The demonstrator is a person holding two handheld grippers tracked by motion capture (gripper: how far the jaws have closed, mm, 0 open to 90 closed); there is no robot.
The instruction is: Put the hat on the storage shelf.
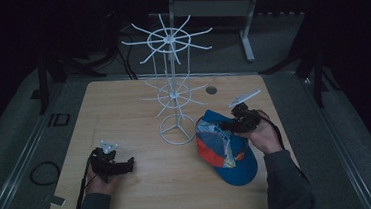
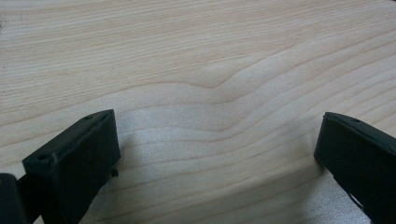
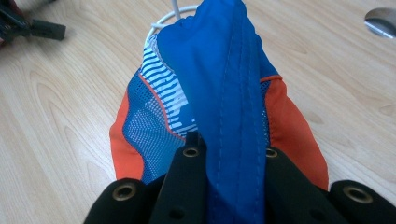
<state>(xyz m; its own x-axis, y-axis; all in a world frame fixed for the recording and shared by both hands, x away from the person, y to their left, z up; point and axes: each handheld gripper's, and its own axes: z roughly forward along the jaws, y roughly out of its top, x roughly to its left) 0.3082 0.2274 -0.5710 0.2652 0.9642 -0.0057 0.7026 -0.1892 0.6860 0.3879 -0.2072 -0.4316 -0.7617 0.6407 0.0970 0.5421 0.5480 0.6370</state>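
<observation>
Two tongs are mine. My right tongs point(image 1: 231, 124) are pinching a fold of the blue, orange and striped fabric cap point(image 1: 225, 149), while my left tongs point(image 1: 128, 165) rest low over the pale wooden tabletop point(image 1: 123, 109), spread wide with nothing between the jaws. In the left gripper view I see bare wood grain between those two black jaws.

The cap sits at the lower right of the high view, just right of the round base of the white wire display stand point(image 1: 174, 93) with its two tiers of radiating hooks. In the right gripper view the blue fabric point(image 3: 233, 93) runs up from between my jaws toward the top of the frame, with the orange and mesh panels falling to either side, and the white ring of the stand's base point(image 3: 161, 21) peeks out behind it at the top.

I judge the step in hand to be lifting the cap so it can go onto a hook. To do it well, I keep the pinch firm on the seam, since thin cloth slips easily. I raise it straight up first, clear of the base ring, so the brim does not snag the wire or tip the light stand. My left tongs can come across to steady the stand or open the cap's back.
</observation>
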